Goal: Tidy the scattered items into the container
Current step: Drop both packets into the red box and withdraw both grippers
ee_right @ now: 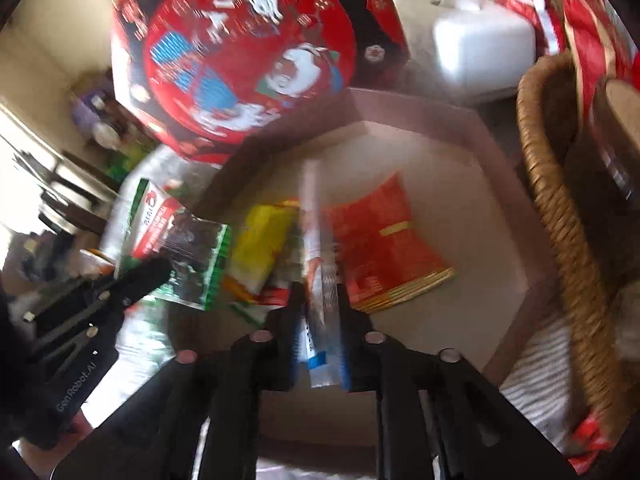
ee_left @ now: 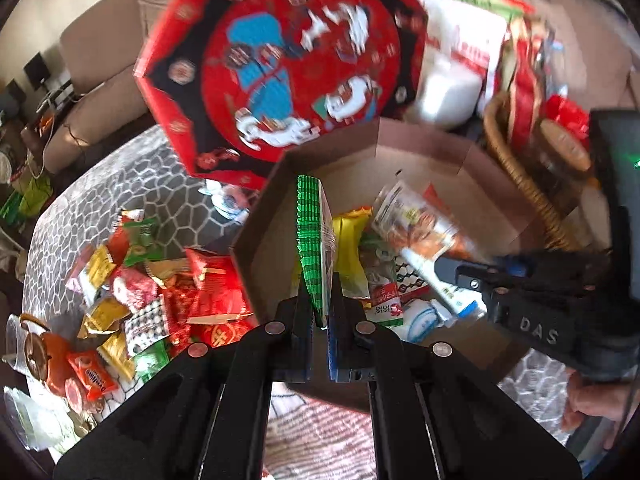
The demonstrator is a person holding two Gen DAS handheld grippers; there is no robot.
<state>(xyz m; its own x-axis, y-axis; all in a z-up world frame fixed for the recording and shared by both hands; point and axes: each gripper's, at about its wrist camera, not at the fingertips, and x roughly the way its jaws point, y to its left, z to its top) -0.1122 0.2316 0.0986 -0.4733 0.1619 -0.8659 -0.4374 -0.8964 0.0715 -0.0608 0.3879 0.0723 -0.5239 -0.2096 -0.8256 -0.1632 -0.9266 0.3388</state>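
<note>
Both grippers over the box (ee_left: 420,152) for drop-off. Left gripper (ee_left: 322,312) jaws clenched on green packet (ee_left: 314,240), held edge-up. Right gripper (ee_right: 320,312) jaws parted, packet (ee_right: 320,292) between them, apparently releasing. More snacks (ee_left: 132,288) wait on surface (ee_left: 104,200).

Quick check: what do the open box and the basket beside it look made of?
Box: probably cardboard, matte brown, with flat folded walls and creased corners. Basket: woven wicker or rattan, tan with a slight sheen; wrapped strands show along the rim.
</note>
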